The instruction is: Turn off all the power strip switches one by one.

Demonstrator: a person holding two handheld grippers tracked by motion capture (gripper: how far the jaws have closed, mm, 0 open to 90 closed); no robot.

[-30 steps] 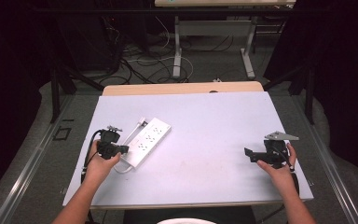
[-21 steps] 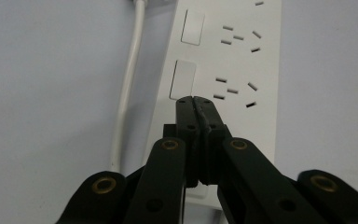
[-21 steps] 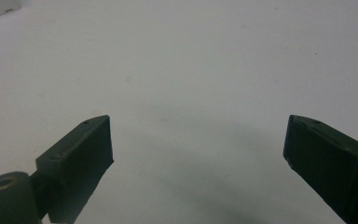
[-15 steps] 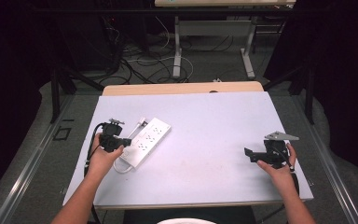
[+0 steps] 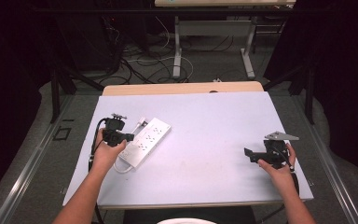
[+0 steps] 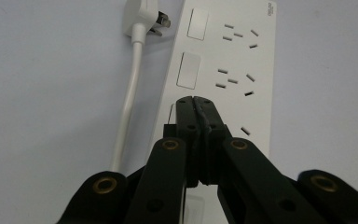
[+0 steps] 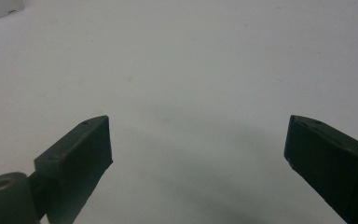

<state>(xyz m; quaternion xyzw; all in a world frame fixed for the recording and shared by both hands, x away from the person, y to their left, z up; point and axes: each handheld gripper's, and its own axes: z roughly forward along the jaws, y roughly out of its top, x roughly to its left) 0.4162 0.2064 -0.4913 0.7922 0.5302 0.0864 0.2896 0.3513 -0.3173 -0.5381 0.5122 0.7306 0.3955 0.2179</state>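
A white power strip (image 5: 145, 141) lies on the left part of the pale table (image 5: 205, 140), with its white cord and plug (image 6: 144, 16) beside it. My left gripper (image 5: 127, 137) hovers over the strip's near half, its jaws pressed together with nothing between them. In the left gripper view its shut tips (image 6: 195, 101) sit just above the strip (image 6: 223, 70), next to a rocker switch. My right gripper (image 5: 249, 154) rests near the table's right edge, jaws wide apart over bare table (image 7: 191, 70).
A wooden strip (image 5: 182, 88) borders the table's far edge. Beyond it, cables (image 5: 140, 60) lie on the floor around a white desk frame (image 5: 214, 42). A corner of the power strip (image 7: 0, 9) shows at the top left of the right gripper view.
My left gripper has moved forward along the power strip, away from the person. The right gripper has stayed where it was.
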